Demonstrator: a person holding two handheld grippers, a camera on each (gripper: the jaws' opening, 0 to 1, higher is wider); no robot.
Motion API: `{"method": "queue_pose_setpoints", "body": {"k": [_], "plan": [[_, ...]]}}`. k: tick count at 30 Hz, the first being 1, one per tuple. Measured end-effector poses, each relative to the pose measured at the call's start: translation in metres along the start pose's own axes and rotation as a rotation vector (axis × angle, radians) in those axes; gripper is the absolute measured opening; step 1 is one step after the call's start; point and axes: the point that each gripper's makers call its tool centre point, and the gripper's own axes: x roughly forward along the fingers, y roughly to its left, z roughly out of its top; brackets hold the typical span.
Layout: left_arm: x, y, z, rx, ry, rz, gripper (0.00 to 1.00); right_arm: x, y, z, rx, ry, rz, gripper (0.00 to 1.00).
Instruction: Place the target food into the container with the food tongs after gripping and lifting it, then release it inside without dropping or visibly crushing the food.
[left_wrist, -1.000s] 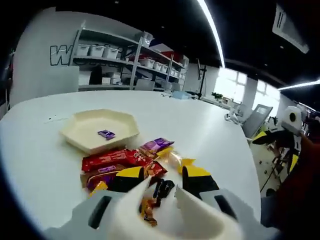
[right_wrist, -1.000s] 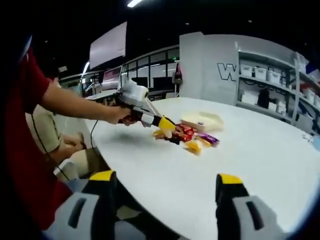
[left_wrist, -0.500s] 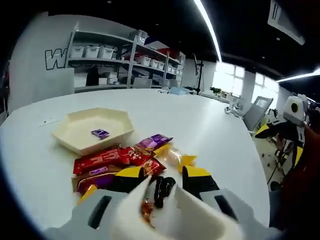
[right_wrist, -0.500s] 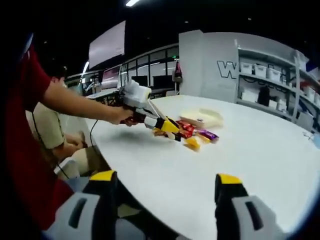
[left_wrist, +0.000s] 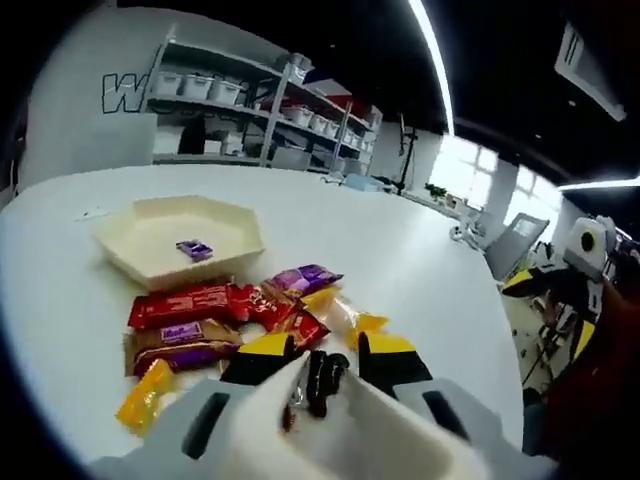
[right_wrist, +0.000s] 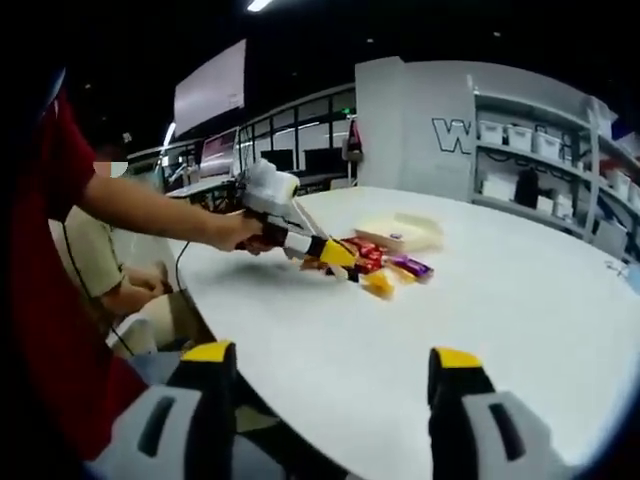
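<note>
While the left claw (left_wrist: 322, 352) pinches the tongs (left_wrist: 325, 425) over a dark sweet (left_wrist: 322, 372) above the pile (left_wrist: 225, 315), short of the tray (left_wrist: 175, 238), loosening could drop it; the right claw (right_wrist: 325, 362) hangs open, empty

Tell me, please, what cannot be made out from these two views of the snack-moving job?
- Dark snack at the left gripper, left gripper view: the white tongs cover its lower part, so the grip is unclear.
- Print on the snack pile: blurred.
- Small purple item in the hexagonal tray: too small to identify.
- Tray contents, right gripper view: the tray wall hides them.
- Right gripper: its base is cut off by the edge.
</note>
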Motion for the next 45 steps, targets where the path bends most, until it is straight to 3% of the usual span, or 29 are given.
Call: {"method": "queue_pose_setpoints", "body": {"k": [1,4,11,14,16,23,32,45], "plan": [[0.0,0.002,0.0,-0.039,0.001,0.004,0.22,0.0,0.0,-0.001,-0.002,0.005,0.0,0.76],[-0.001,0.001,0.0,-0.048,0.012,0.002,0.2,0.001,-0.002,-0.003,-0.005,0.015,-0.003,0.76],[-0.007,-0.002,0.003,0.018,0.052,0.01,0.2,0.0,-0.004,0.0,-0.003,0.003,-0.004,0.76],[-0.014,-0.005,0.009,0.034,0.035,0.001,0.2,-0.001,-0.004,0.002,-0.004,-0.002,-0.006,0.76],[-0.019,-0.006,0.018,0.089,-0.005,0.002,0.2,-0.001,-0.004,0.0,-0.003,-0.002,-0.005,0.75],[-0.031,-0.003,0.042,0.084,-0.052,0.0,0.21,0.002,-0.005,-0.013,0.007,0.03,-0.009,0.75],[-0.028,0.028,0.068,0.05,-0.099,0.055,0.21,0.001,-0.013,-0.006,0.031,-0.022,-0.044,0.83],[-0.002,0.075,0.095,0.033,-0.1,0.113,0.21,-0.007,-0.03,-0.013,0.06,-0.017,-0.094,0.83]]}}
